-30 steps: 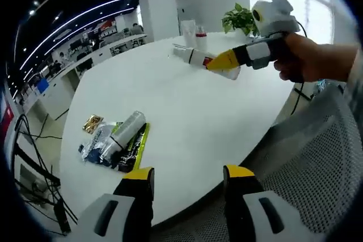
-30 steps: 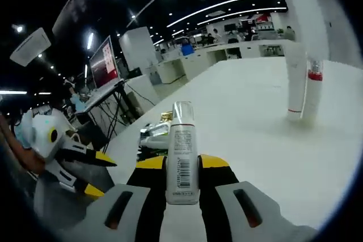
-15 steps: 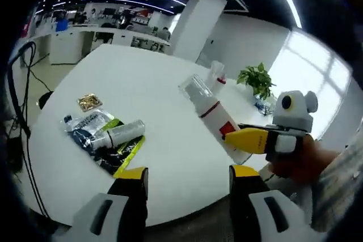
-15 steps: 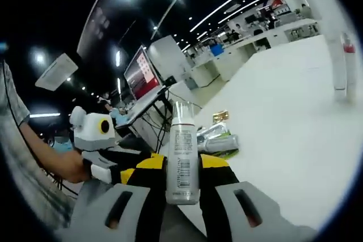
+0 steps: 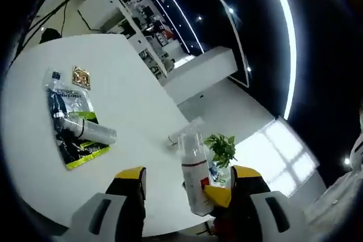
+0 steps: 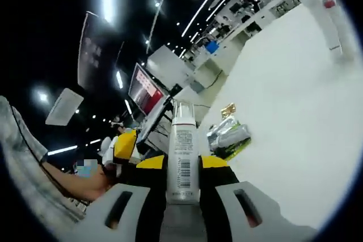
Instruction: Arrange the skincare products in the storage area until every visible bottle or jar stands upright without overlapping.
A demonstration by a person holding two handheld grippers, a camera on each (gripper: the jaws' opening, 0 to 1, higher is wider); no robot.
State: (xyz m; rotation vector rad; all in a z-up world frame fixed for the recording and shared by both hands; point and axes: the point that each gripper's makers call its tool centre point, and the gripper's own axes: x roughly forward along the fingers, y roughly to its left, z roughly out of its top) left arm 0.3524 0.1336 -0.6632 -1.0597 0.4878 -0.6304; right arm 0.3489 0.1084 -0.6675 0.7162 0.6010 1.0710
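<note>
My right tongs (image 6: pixel 182 165) have carried the bottle (image 6: pixel 182 151) nearer my left tongs (image 5: pixel 184 177), which are apart. Right stays clamped on it above the surface (image 5: pixel 136 117); its barcode label is unreadable.

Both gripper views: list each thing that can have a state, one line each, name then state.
white pump bottle: clamped between the right gripper's jaws, clear cap on.
right gripper: shut on the white pump bottle.
left gripper: open, holding nothing.
silver bottle: lying on its side on the sachets.
sachets: flat on the table.
tall white tubes: standing upright at the table's far side.
</note>
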